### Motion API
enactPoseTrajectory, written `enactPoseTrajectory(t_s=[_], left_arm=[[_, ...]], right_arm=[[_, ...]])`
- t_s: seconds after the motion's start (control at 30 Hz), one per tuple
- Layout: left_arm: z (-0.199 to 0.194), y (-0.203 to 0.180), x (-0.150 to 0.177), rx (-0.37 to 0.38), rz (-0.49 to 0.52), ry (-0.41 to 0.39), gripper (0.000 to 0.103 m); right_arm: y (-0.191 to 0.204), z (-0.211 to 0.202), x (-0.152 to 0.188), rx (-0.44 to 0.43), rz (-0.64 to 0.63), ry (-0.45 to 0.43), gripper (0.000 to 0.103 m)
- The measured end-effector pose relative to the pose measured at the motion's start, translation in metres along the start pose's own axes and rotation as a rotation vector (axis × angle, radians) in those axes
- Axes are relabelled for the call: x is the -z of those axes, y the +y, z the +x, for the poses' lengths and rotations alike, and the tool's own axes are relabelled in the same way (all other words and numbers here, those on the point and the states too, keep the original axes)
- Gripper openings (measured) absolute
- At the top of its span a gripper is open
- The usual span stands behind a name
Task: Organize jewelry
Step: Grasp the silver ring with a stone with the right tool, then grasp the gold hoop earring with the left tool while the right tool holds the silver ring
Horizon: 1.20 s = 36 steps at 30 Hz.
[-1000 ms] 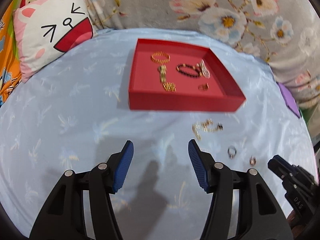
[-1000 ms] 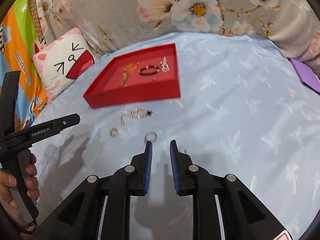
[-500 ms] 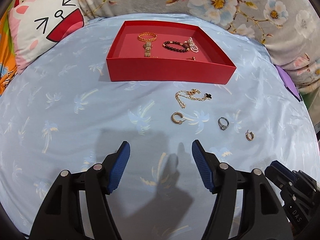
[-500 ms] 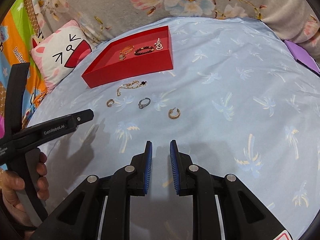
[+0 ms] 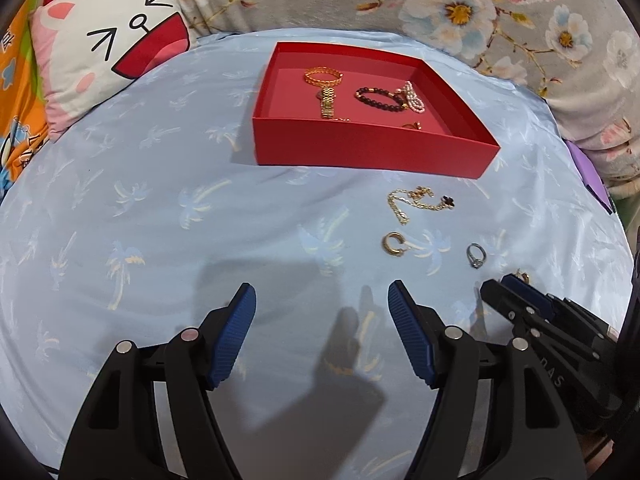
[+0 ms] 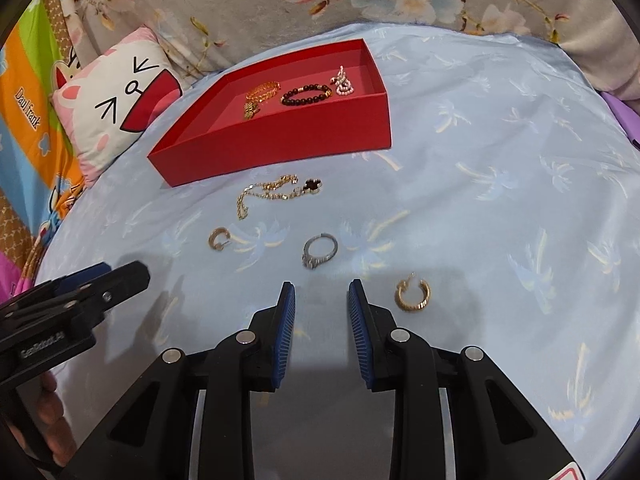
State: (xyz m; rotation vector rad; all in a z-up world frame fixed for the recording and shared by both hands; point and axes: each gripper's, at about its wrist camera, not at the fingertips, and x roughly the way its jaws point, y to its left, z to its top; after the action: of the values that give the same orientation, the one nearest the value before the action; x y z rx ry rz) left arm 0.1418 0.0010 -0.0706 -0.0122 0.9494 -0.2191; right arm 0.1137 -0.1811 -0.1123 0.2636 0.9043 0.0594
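Both grippers hang over a pale blue palm-print sheet (image 6: pixel 500 152) with nothing between their fingers. On the left gripper (image 5: pixel 322 312) the blue pads stand wide apart. On the right gripper (image 6: pixel 321 300) the gap is narrower, yet the pads are clearly parted and grip nothing.

Just beyond the right gripper's fingertips lies a silver ring (image 6: pixel 319 251) with a small setting, flat on the sheet. To its right, close beside the right finger, sits a ribbed gold hoop earring (image 6: pixel 413 293). A second gold hoop earring (image 6: pixel 218 239) lies to the left of the ring, and farther back a gold chain with a dark clover charm (image 6: pixel 276 193) is loosely bunched near the front wall of a red tray (image 6: pixel 280 148).

Inside the tray rest a gold bracelet (image 5: pixel 323 77), a gold link band (image 5: pixel 328 105), a dark beaded bracelet (image 5: pixel 378 98) and a pearl piece (image 5: pixel 414 98) touching the beads; a small gold item near the front wall is partly hidden, possibly a ring.

A cartoon-face pillow (image 5: pixel 108 48) lies at the left, and a grey floral cloth (image 5: pixel 480 12) runs behind the tray.
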Motion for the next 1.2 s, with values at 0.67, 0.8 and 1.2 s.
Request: enactPoseTrajectory(t_s=[0.67,0.8,1.2], left_arm=[[0.01,-0.004,-0.003,0.03,0.005,0.015,0.066],[0.015,-0.011,-0.007,0.042,0.017,0.017,0.066],[0.044,-0.04,-0.021,0.052,0.044,0.016,0.054]], right_arm=[[0.009,0.016,-0.016,0.074,-0.049,-0.027,0.017],[0.001,0.005,-0.016,0.065,-0.024,-0.042,0.017],[-0.018,-0.025,-0.018,0.047,0.023,-0.079,0.018]])
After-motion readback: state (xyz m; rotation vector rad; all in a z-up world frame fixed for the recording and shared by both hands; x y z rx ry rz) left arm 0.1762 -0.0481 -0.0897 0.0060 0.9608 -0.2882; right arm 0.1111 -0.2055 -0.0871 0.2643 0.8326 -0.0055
